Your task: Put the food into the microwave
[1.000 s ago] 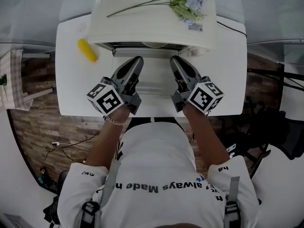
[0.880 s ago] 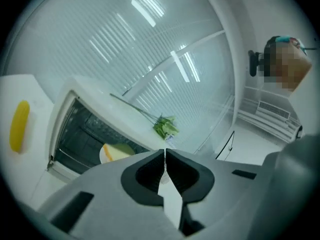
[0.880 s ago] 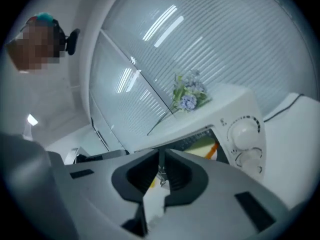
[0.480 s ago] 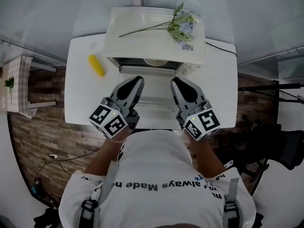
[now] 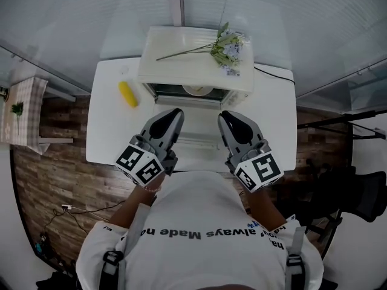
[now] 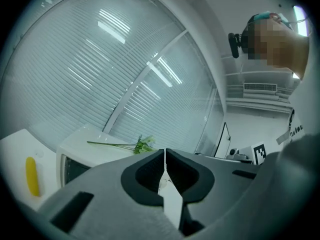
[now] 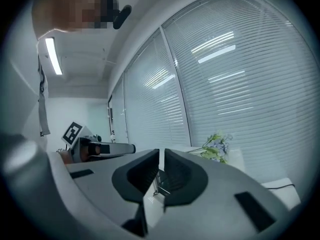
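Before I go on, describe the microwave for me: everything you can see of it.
The cream-white box-shaped microwave stands upright at the back of the white table, front toward the person. Its door looks folded down and open, showing a dark cavity with a pale round dish inside. A sprig of flowers lies across its top. A yellow corn cob lies beside it, not touching.

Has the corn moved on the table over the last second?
No. The corn lies on the table just left of the microwave's front corner, as before; only the camera shifted.
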`<state>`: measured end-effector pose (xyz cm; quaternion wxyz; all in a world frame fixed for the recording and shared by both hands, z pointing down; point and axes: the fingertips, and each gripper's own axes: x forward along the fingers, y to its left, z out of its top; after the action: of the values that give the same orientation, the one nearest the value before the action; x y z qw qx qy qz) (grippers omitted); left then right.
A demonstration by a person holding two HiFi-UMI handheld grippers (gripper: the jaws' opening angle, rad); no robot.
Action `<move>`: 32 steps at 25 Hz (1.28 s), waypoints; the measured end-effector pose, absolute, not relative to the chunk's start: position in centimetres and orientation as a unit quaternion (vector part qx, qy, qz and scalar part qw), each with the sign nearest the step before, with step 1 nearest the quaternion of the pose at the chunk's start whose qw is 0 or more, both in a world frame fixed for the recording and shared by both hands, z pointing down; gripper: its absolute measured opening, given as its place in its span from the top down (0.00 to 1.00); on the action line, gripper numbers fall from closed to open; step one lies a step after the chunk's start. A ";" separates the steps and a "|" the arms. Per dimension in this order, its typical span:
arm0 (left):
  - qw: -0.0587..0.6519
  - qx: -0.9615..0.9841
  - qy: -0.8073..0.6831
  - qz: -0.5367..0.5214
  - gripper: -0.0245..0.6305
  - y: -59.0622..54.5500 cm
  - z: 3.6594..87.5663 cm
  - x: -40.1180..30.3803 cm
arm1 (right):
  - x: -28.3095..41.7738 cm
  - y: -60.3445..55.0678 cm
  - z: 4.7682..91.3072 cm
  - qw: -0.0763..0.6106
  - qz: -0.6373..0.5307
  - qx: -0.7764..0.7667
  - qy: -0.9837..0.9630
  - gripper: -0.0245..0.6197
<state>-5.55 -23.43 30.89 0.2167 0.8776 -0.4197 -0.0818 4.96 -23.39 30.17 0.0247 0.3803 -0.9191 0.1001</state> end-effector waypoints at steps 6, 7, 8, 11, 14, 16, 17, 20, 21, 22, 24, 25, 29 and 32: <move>0.197 0.880 -0.423 -0.083 0.93 -22.5 29.0 -5.2 | 5.3 -22.2 27.9 0.020 0.090 0.377 -0.922 0.92; 0.195 0.881 -0.423 -0.083 0.93 -22.3 28.7 -5.1 | 5.3 -22.0 27.5 0.019 0.087 0.378 -0.922 0.92; 0.193 0.881 -0.423 -0.084 0.93 -22.2 28.5 -5.1 | 5.4 -21.8 27.1 0.019 0.084 0.379 -0.921 0.92; 0.186 0.882 -0.424 -0.086 0.93 -21.8 27.8 -5.1 | 5.7 -21.2 26.0 0.020 0.070 0.383 -0.921 0.92; 0.180 0.883 -0.425 -0.089 0.93 -21.7 27.3 -5.1 | 5.7 -20.7 25.3 0.024 0.061 0.382 -0.922 0.92; 0.177 0.883 -0.425 -0.090 0.93 -21.6 27.0 -5.0 | 5.8 -20.6 24.9 0.025 0.059 0.382 -0.922 0.92; 0.177 0.883 -0.425 -0.091 0.93 -21.5 26.9 -5.0 | 5.8 -20.6 24.8 0.025 0.058 0.382 -0.922 0.92; 0.174 0.884 -0.425 -0.094 0.93 -21.5 26.5 -5.1 | 5.9 -20.6 24.5 0.024 0.057 0.386 -0.921 0.92; 0.172 0.884 -0.425 -0.094 0.93 -21.5 26.4 -5.1 | 6.0 -20.7 24.5 0.024 0.057 0.387 -0.920 0.92; 0.170 0.884 -0.425 -0.094 0.93 -21.5 26.3 -5.1 | 6.0 -20.7 24.5 0.024 0.056 0.388 -0.920 0.92; 0.167 0.884 -0.426 -0.094 0.93 -21.5 26.2 -5.2 | 6.1 -20.8 24.6 0.025 0.055 0.390 -0.919 0.92; 0.166 0.884 -0.427 -0.093 0.93 -21.5 26.2 -5.3 | 6.1 -20.7 24.6 0.026 0.053 0.391 -0.919 0.92; 0.163 0.884 -0.428 -0.093 0.93 -21.4 26.1 -5.3 | 6.1 -20.6 24.4 0.029 0.046 0.395 -0.917 0.92; 0.162 0.884 -0.427 -0.094 0.93 -21.4 26.0 -5.4 | 6.0 -20.6 24.5 0.029 0.047 0.394 -0.917 0.92</move>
<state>-5.40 -21.43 25.96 0.1619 0.8845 -0.4273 -0.0943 6.01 -20.62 24.47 0.0292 0.3940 -0.9174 0.0472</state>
